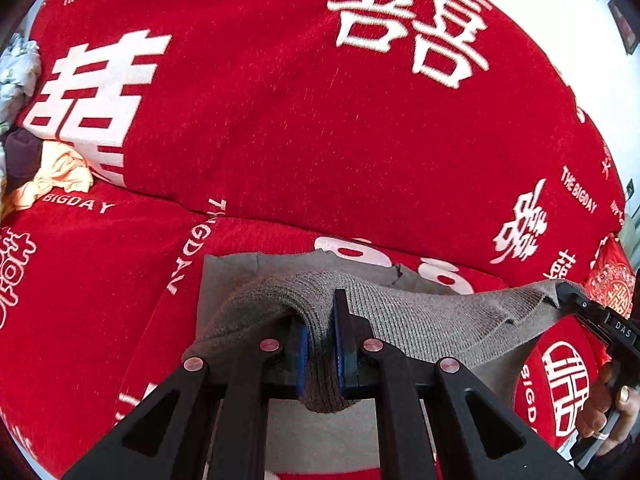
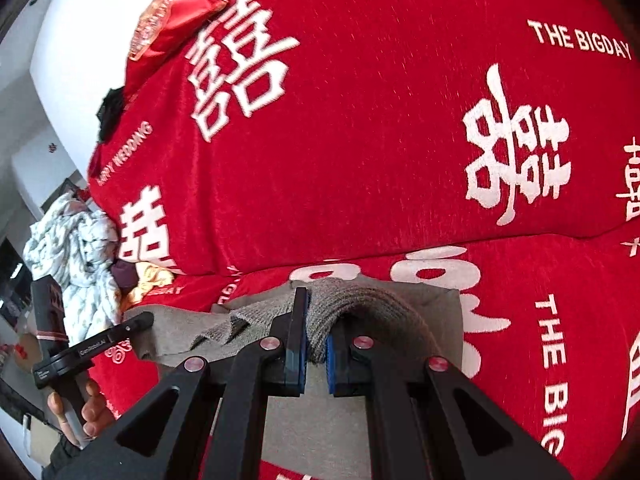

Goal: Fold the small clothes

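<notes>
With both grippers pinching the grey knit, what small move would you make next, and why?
Probably carry the held edge forward and lay it over the flat grey part. The left gripper and right gripper are both shut on the knit, which hangs lifted between them above the red cover, with more of it lying flat ahead.
</notes>
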The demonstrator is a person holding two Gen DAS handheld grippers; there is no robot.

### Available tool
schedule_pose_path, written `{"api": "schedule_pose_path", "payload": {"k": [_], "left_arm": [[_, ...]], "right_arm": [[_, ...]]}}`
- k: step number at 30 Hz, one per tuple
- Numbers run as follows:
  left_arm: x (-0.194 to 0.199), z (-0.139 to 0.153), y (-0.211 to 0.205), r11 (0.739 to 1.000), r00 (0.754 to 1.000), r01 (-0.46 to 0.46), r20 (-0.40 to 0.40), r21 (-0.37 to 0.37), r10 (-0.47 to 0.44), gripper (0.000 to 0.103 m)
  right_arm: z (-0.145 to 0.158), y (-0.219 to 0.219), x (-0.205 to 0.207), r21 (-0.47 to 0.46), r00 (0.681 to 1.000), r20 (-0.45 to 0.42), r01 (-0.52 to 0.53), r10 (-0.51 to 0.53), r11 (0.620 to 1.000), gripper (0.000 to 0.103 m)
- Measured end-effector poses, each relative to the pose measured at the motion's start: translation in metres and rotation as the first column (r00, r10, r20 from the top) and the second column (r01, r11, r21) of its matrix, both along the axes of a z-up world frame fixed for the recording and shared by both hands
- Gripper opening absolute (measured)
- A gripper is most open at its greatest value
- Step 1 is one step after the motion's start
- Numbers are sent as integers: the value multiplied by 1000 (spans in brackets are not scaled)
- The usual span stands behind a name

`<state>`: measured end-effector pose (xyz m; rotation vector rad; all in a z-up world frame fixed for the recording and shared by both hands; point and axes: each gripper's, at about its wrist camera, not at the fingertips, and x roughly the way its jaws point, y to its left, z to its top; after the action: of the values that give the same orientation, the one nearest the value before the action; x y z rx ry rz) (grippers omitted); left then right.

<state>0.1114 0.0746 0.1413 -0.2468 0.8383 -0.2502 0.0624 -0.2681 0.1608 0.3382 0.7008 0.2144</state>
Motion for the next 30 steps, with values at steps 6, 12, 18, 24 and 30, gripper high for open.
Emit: {"api": "schedule_pose_path", "payload": {"k": [6, 12, 18, 24, 30], "left_arm": [[37, -33, -14, 999, 998, 7, -66, 48, -4, 11], [76, -70, -20, 999, 988, -1, -156, 47, 8, 11], [104, -101, -28, 998, 974, 4, -228, 56, 9, 12], [119, -128, -20, 1000, 948, -25, -317, -2, 23, 16], [123, -132, -19, 999, 936, -12, -353, -33, -1, 23]], "right_arm": [[-30, -6, 39, -17, 997, -79, 23, -24, 1000, 7], [-66, -10, 74, -21, 986, -159, 48, -51, 999, 7], [-99, -16, 104, -34, 971, -224, 82, -88, 996, 7], [-125, -23, 119, -24, 956, -273, 101, -104, 995, 7], [-137, -36, 129, 73, 942, -321, 128, -98, 989, 12]]}}
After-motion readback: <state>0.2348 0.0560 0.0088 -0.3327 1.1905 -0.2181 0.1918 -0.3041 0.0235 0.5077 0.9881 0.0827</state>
